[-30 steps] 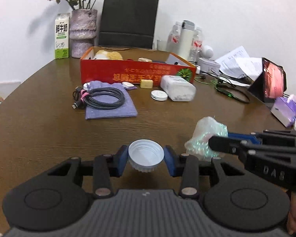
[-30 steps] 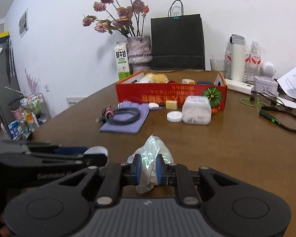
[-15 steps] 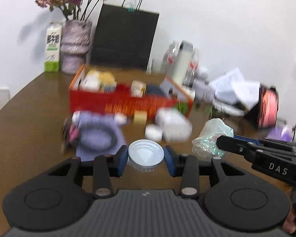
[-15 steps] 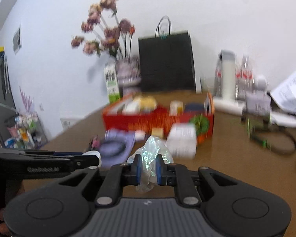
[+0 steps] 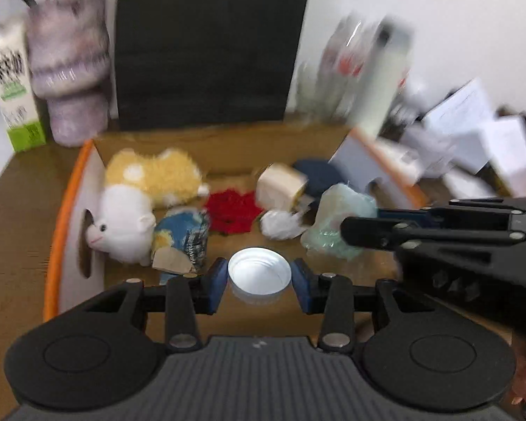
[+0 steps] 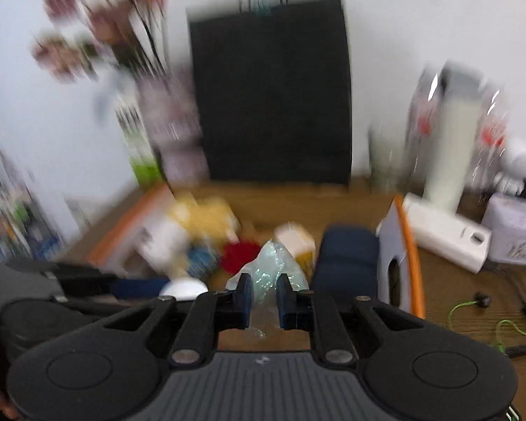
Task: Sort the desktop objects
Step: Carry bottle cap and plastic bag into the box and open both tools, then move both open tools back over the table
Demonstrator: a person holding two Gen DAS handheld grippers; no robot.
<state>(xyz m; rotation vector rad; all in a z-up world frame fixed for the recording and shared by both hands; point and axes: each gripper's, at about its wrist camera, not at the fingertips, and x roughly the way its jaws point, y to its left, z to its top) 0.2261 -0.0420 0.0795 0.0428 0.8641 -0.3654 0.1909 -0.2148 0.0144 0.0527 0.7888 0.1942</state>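
Counted on the desk: one box, two plush toys

One cardboard box [image 5: 87, 189]; two plush toys, one yellow [image 5: 154, 175] and one white [image 5: 122, 224]; one white lid [image 5: 259, 273]; one crumpled plastic bag [image 6: 270, 266]; one vase [image 5: 68, 70]; one milk carton [image 5: 14, 87]; one black paper bag [image 5: 207, 42].

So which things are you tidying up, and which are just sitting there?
Being tidied:
- round white plastic lid in left gripper
- crumpled clear plastic bag in right gripper
- orange-edged cardboard box

Just sitting:
- black paper bag
- green-and-white milk carton
- speckled purple vase
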